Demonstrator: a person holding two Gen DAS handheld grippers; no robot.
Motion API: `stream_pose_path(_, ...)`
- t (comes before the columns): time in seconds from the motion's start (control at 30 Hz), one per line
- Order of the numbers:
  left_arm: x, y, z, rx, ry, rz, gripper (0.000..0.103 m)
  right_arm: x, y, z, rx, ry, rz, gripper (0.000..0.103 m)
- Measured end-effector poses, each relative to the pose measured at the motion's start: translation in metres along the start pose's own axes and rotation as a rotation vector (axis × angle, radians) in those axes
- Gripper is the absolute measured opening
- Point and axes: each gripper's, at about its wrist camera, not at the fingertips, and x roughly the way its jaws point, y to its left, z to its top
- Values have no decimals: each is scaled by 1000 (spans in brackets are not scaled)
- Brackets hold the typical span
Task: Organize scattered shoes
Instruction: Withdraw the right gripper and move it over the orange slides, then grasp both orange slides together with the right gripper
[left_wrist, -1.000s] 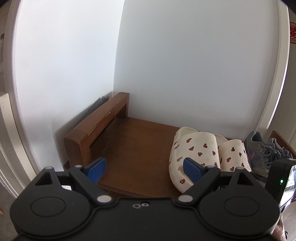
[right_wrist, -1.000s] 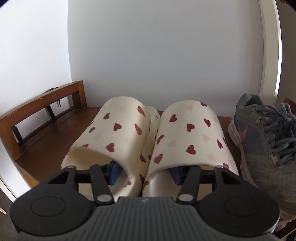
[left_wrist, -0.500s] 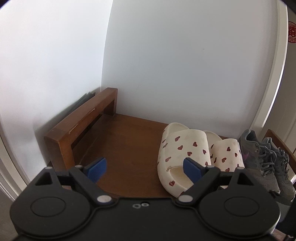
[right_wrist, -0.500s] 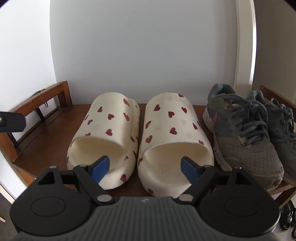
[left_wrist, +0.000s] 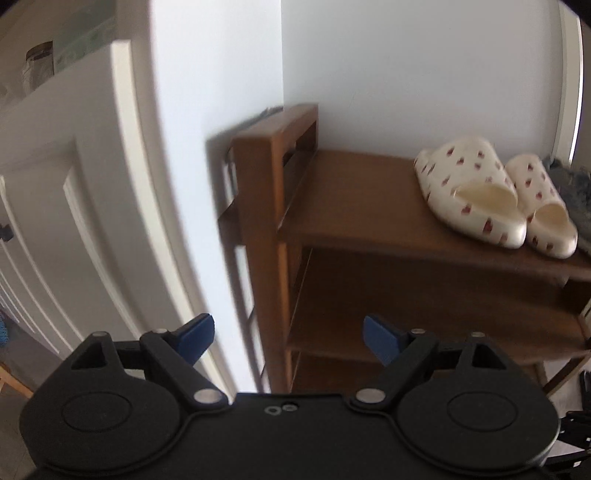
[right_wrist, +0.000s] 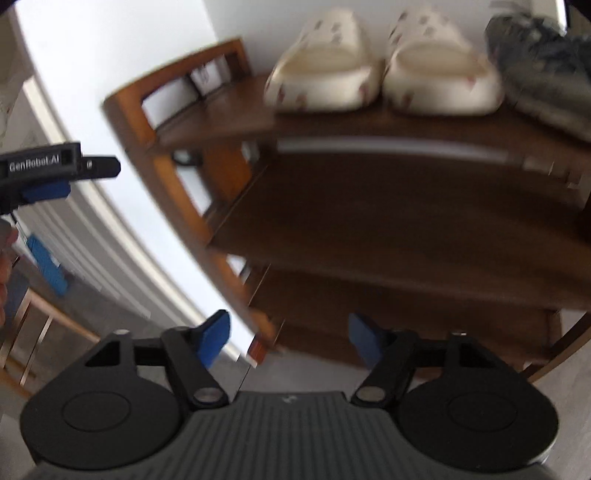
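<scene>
Slippers (left_wrist: 491, 195) paired on rack (left_wrist: 354, 206) top shelf, right end beside sneakers (right_wrist: 546, 70); left gripper (left_wrist: 286, 334) wide, right gripper (right_wrist: 288, 338) just narrowed, both empty

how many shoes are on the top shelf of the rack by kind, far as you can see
cream slippers with red hearts: 2
grey sneakers: at least 1, blurred and cut off at the frame edge
total: at least 3 shoes on the top shelf of the wooden rack
</scene>
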Motion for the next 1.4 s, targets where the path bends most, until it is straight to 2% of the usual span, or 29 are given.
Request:
stream_pose_path(0.1, -1, 33, -46, -19, 60, 34, 86, 52, 31, -44, -3, 156, 30, 58)
stream_pose_path(0.23, 0, 80, -110, -68, 118, 48, 87, 135, 85, -123, 28, 350, 78, 58)
stream_pose_path(0.4, 4, 143, -197, -125, 175, 21, 87, 208, 143, -230, 13, 470, 16, 57)
stream_pose_path(0.53, 9, 181, -248, -146, 220, -33, 87, 256, 192, -337, -16, 499, -105, 57)
stream_pose_path(0.67, 20, 219, -299, -96, 260, -86, 87, 289, 212, -396, 78, 473, -177, 57)
stream_pose_path(0.77, 25, 240, -319, -108, 287, -88, 87, 297, 216, -416, 194, 475, -220, 58)
stream_pose_path(0.83, 29, 251, -329, -114, 295, -83, 87, 301, 222, -432, 176, 471, -249, 58)
stream_pose_path(0.93, 33, 261, -350, -121, 295, -68, 88, 323, 226, -456, 74, 470, -296, 59)
stream_pose_path(0.97, 37, 261, -356, -128, 299, -66, 88, 329, 224, -461, 49, 461, -303, 63)
stream_pose_path(1.03, 44, 262, -368, -143, 307, -61, 88, 350, 220, -477, -27, 420, -310, 64)
stream_pose_path(1.13, 55, 263, -384, -161, 316, -57, 88, 370, 215, -494, -52, 368, -288, 65)
stream_pose_path(1.23, 63, 258, -401, -157, 319, -75, 88, 382, 213, -505, -24, 284, -327, 66)
stream_pose_path(1.27, 66, 256, -404, -148, 319, -84, 88, 383, 213, -508, -4, 253, -344, 72)
stream_pose_path(1.3, 70, 253, -408, -135, 321, -93, 88, 383, 212, -509, 20, 222, -362, 73)
stream_pose_path(1.4, 82, 246, -419, -92, 325, -118, 88, 380, 213, -511, 65, 138, -402, 73)
